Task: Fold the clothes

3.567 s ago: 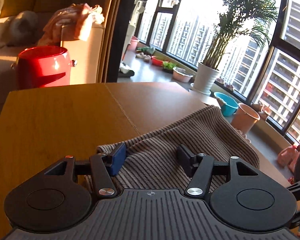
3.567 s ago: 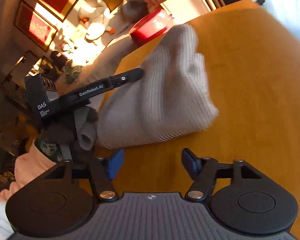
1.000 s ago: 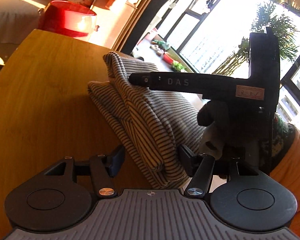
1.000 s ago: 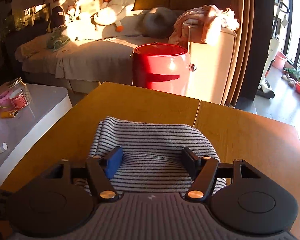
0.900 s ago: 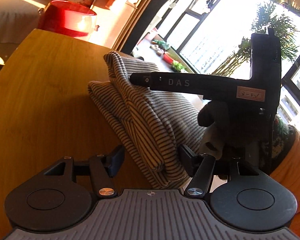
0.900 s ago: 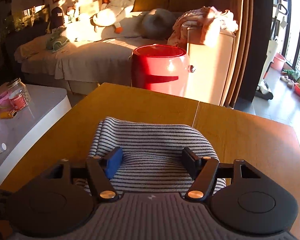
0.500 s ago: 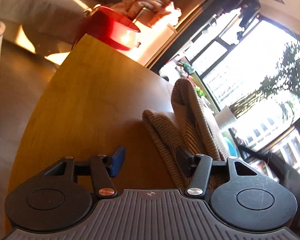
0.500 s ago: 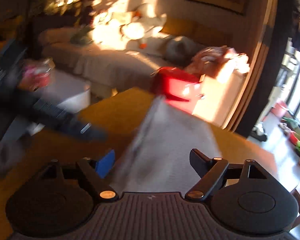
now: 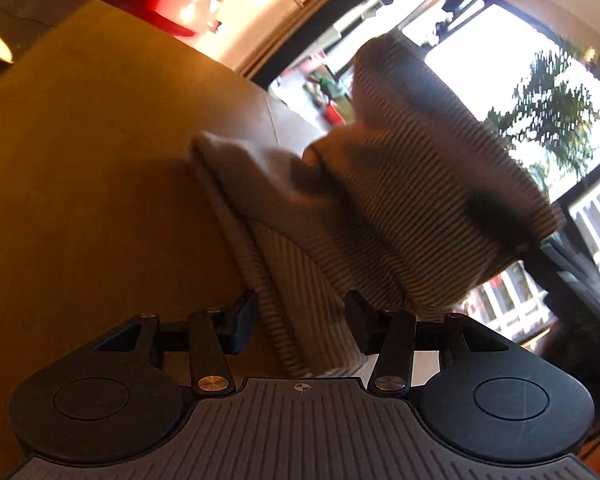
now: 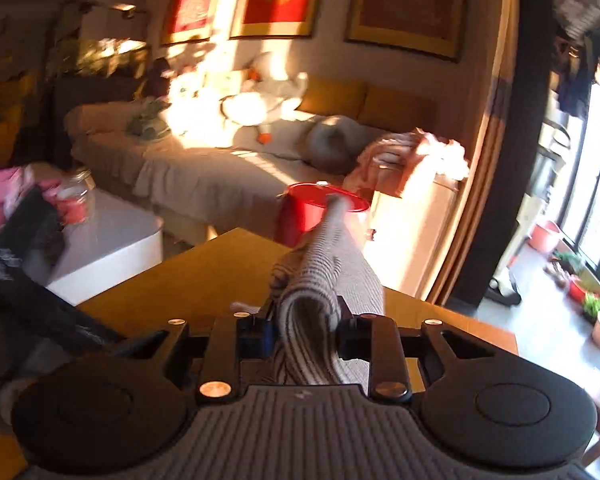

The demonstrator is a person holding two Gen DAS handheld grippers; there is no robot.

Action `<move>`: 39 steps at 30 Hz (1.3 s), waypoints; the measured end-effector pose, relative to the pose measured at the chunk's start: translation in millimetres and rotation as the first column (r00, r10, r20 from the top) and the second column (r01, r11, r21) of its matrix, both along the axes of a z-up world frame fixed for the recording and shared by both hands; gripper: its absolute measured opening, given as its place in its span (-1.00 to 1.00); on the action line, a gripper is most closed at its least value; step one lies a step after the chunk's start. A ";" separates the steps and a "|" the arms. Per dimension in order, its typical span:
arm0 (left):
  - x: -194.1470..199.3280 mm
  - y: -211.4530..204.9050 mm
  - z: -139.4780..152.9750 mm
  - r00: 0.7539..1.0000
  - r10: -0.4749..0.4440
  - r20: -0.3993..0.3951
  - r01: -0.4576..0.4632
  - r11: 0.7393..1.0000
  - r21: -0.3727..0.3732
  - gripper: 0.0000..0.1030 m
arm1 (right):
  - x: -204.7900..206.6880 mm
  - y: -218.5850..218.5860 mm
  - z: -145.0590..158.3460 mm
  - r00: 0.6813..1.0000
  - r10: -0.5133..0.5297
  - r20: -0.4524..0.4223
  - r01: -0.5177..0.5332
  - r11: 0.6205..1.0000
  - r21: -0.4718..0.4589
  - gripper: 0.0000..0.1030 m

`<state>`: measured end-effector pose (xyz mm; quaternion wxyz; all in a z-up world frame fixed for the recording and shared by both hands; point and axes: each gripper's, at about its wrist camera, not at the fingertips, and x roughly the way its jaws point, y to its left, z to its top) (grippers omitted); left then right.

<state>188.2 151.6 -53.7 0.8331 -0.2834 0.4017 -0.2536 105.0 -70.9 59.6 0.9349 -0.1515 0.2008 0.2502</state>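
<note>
Striped knit garment lifted in folds above a wooden table.

The table carries the garment's lower layers, while an upper fold rises, blurred, toward the window. Beyond the table's far edge stands a red bin. The right gripper is clamped on a bunched roll of the garment; the left gripper has its jaws spread, the cloth's near edge lying between them unpinched.

Wood table seen underneath. Red bin just past far edge, sofa w/ plush toy behind. Plant seen by window.
</note>
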 end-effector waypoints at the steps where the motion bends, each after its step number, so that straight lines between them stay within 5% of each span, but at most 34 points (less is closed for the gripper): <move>1: 2.2 1.3 0.2 1.000 0.012 0.001 -0.012 1.000 0.001 0.02 | -2.3 0.4 -1.2 1.000 0.027 -0.014 -0.027 0.999 -0.022 -0.49; 5: 4.7 23.2 16.6 0.992 0.120 0.042 -0.121 0.992 0.044 0.00 | -17.7 25.7 -44.5 0.989 0.118 -0.087 -0.129 0.982 -0.137 -0.46; 9: 0.2 41.0 46.0 0.975 0.180 0.131 -0.188 0.981 0.055 0.01 | -38.4 57.2 -72.9 0.988 0.153 0.022 -0.140 0.945 -0.296 -0.34; 14: 3.4 15.8 80.7 0.961 0.099 0.259 -0.107 0.994 0.019 0.06 | -40.2 58.8 -74.6 0.988 0.151 0.025 -0.136 0.942 -0.308 -0.27; 17: 20.9 -11.1 75.9 0.970 0.011 0.244 -0.018 0.999 0.027 0.08 | -39.4 57.2 -71.9 0.988 0.154 0.006 -0.146 0.947 -0.286 -0.20; 20: 37.8 -26.9 48.5 0.982 -0.010 0.189 -0.004 0.997 0.074 0.04 | -37.4 53.4 -66.9 0.987 0.162 -0.022 -0.162 0.955 -0.250 0.14; 26: 37.5 -20.3 32.9 0.976 -0.027 0.218 0.006 0.995 0.098 -0.06 | -6.8 -5.3 -22.9 0.984 0.107 -0.144 -0.100 0.994 0.053 0.92; 30: 31.9 -19.1 29.7 0.970 -0.036 0.239 0.012 0.995 0.099 -0.08 | 19.4 -39.1 -15.0 0.977 -0.014 -0.213 0.057 0.978 0.198 0.96; 34: 29.3 -15.1 26.2 0.969 -0.039 0.245 0.017 0.996 0.090 -0.08 | 50.2 -24.4 -49.7 0.951 -0.116 -0.287 0.138 0.989 0.056 1.00; 39: 28.2 -6.6 21.3 0.969 -0.035 0.246 0.021 0.998 0.061 -0.12 | 49.8 -24.5 -56.6 0.947 -0.130 -0.293 0.164 0.982 0.094 1.00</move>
